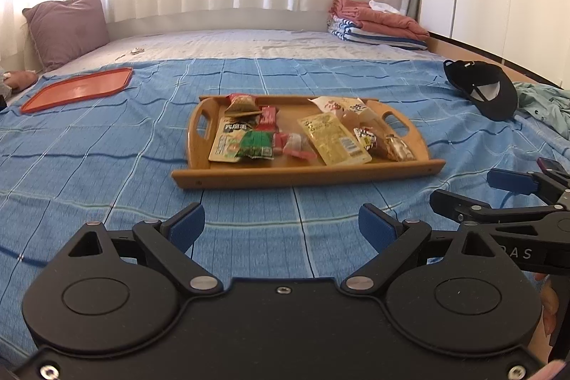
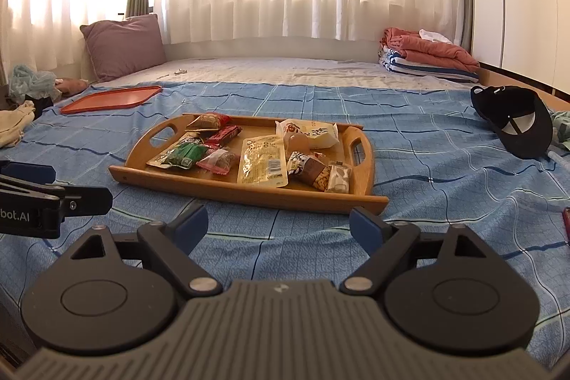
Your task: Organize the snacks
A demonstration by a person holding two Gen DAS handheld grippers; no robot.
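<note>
Wooden tray (image 1: 306,171) lying flat on bed (image 1: 107,166), dead ahead at 12 o'clock of both cameras. Snack packets (image 1: 333,138) loose inside it, overlapping, in no clear order: green packet (image 1: 257,145) toward 9 o'clock, yellow pouch (image 2: 263,162) near centre, white bag (image 2: 313,133) at far rim. Red tray (image 1: 78,88) bare at 10 o'clock, well apart; likely a sorting place, not certain. Left hand-held gripper (image 1: 281,225) spread wide, holding nothing. Right hand-held gripper (image 2: 279,226) likewise spread wide and unladen. Both held low, short of near rim, presumably squared up for reach. Cap (image 2: 513,121) at 2 o'clock, clear of trays. Fits either snacks awaiting sorting or snacks gathered.
</note>
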